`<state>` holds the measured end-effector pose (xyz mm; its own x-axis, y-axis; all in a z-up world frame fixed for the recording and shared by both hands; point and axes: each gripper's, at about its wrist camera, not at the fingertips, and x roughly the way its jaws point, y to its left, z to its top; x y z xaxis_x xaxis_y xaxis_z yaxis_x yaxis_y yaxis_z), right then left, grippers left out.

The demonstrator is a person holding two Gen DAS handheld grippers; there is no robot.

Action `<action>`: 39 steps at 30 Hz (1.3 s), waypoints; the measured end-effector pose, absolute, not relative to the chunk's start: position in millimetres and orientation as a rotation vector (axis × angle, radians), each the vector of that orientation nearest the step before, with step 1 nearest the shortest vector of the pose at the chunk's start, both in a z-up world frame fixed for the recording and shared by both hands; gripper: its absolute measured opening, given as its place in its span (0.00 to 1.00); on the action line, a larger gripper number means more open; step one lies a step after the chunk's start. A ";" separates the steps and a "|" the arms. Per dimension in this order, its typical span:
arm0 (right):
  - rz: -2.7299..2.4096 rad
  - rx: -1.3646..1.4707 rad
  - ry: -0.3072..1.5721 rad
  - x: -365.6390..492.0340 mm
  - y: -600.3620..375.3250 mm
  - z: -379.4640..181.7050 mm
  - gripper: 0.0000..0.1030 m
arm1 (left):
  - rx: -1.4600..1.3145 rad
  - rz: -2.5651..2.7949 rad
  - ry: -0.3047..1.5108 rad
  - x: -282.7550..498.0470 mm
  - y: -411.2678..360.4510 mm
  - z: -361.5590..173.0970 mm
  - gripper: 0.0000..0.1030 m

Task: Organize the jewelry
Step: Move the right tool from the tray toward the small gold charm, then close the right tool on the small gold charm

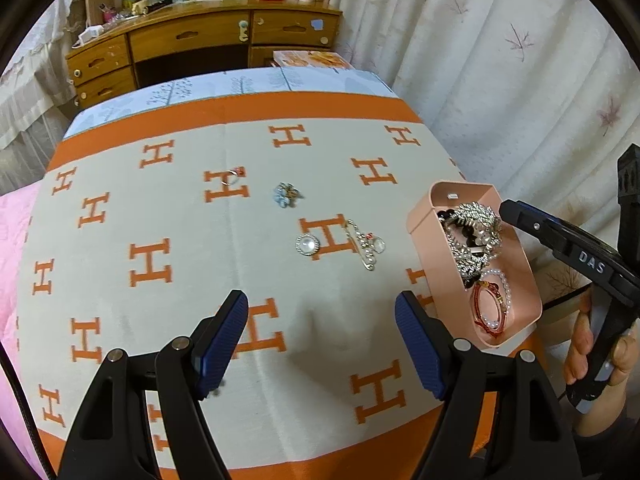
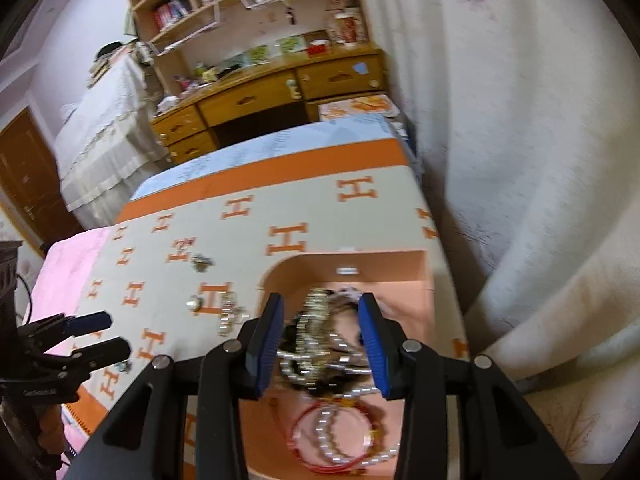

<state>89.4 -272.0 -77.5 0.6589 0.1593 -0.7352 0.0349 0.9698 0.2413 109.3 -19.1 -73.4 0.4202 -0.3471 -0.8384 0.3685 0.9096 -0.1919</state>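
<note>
A pink box [image 1: 524, 280] stands on the H-patterned cloth [image 1: 160, 208] at the right. It holds a silver rhinestone pile [image 1: 474, 224], a red bangle [image 1: 490, 312] and a pearl bracelet. Loose on the cloth lie a ring [image 1: 231, 176], a blue flower brooch [image 1: 286, 194], a round pearl brooch [image 1: 307, 245] and a charm pin [image 1: 366, 246]. My left gripper [image 1: 320, 300] hangs open over bare cloth, nearer than these pieces. My right gripper [image 2: 322, 304] hovers over the box [image 2: 360, 258], jaws partly apart; the silver pile lies below them, untouched by the pads.
A wooden desk [image 1: 200, 40] with drawers stands beyond the far edge of the cloth. A white curtain [image 1: 500, 60] hangs close along the right side. A pink blanket [image 1: 12, 240] lies at the left. A person's hand [image 1: 580, 348] holds the right gripper's handle.
</note>
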 end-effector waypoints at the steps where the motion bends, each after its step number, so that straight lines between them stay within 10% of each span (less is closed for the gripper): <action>1: 0.093 0.236 0.847 89.3 -265.5 -73.7 0.38 | 0.024 -0.443 1.039 108.2 -15.3 -70.4 0.72; 17: 0.279 0.105 0.947 132.8 -189.4 -62.1 0.38 | 0.008 -0.248 0.965 125.8 65.4 -36.6 0.72; 31: 0.295 0.031 1.254 194.0 -162.3 -128.9 0.37 | 0.019 -0.301 1.158 104.6 80.6 -115.8 0.72; 39: 0.263 -0.116 1.321 211.4 -149.1 -145.3 0.21 | 0.070 -0.344 1.170 99.8 71.2 -126.4 0.72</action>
<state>211.4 -149.1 -145.3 0.2227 0.1240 -0.9670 -0.2554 0.9647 0.0648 99.8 71.2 -126.4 0.3442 -0.2284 -0.9107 0.3008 0.9457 -0.1235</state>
